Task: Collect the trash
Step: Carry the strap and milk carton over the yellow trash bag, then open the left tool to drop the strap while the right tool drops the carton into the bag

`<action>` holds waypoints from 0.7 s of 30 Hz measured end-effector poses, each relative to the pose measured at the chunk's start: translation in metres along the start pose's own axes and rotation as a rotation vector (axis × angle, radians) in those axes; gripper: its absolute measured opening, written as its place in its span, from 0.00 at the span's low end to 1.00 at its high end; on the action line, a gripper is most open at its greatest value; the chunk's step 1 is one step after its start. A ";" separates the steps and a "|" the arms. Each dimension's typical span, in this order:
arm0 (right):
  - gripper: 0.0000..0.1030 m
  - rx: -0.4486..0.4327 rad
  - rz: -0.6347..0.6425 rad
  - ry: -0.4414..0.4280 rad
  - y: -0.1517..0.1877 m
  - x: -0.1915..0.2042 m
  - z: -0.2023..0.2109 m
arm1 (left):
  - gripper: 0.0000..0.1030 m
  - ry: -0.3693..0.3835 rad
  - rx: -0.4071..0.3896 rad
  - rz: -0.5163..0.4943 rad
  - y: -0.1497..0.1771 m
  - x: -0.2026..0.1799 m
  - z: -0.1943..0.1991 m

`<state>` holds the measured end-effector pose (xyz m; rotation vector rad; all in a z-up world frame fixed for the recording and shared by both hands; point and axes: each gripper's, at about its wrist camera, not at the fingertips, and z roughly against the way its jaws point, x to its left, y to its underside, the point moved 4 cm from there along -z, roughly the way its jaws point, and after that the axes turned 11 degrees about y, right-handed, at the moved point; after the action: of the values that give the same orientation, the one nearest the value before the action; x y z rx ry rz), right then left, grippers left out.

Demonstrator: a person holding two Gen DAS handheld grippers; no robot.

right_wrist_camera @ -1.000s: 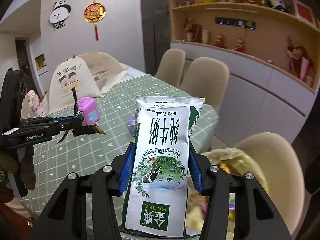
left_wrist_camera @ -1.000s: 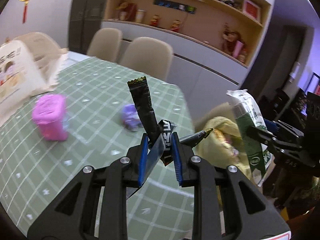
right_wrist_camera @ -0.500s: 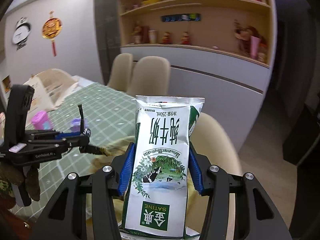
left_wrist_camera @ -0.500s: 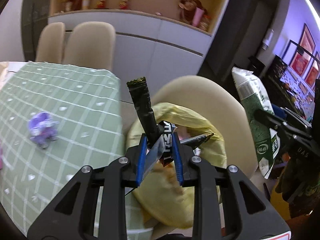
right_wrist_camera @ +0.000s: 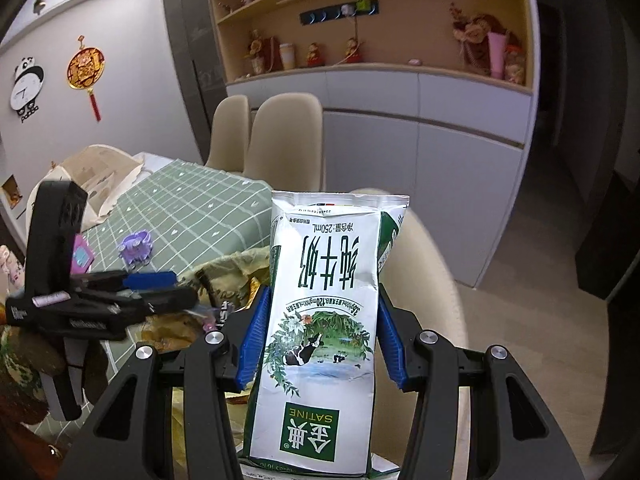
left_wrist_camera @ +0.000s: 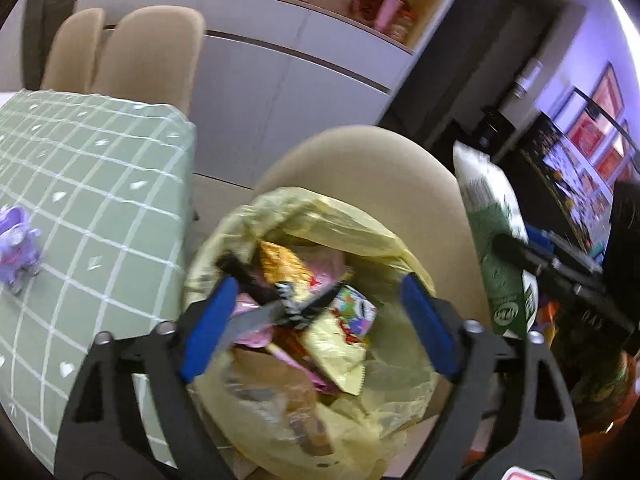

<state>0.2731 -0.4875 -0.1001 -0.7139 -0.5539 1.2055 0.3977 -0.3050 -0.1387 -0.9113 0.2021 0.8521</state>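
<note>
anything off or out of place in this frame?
Nothing spilled. Left tongs have just opened over the yellow trash bag; the black wrapper sits loose between them, tipped toward the bag. Right tongs grip the milk carton upside down, print inverted. A purple toy remains on the table.

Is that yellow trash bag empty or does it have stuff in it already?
Partly filled. The yellow trash bag gapes open on the chair, with colourful wrappers piled inside.

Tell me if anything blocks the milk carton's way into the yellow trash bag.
Partly: the left gripper, open, hangs right over the yellow trash bag mouth, black wrappers between its pads. The right gripper grips the milk carton beside it.
</note>
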 end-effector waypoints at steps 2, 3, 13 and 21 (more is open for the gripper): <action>0.46 0.027 0.010 -0.027 0.003 0.010 -0.010 | 0.85 -0.037 -0.033 0.027 -0.001 0.008 0.014; 0.46 0.040 0.013 -0.040 0.004 0.014 -0.016 | 0.87 -0.058 -0.047 0.040 -0.001 0.012 0.022; 0.46 0.266 0.149 -0.179 0.030 0.095 -0.106 | 0.89 -0.290 -0.233 0.182 0.024 0.051 0.130; 0.46 0.409 0.196 -0.130 0.044 0.114 -0.152 | 0.89 -0.462 -0.312 0.296 0.079 0.065 0.201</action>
<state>0.3863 -0.3996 -0.2330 -0.3478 -0.3308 1.5001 0.3464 -0.0898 -0.0951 -0.9583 -0.2091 1.3719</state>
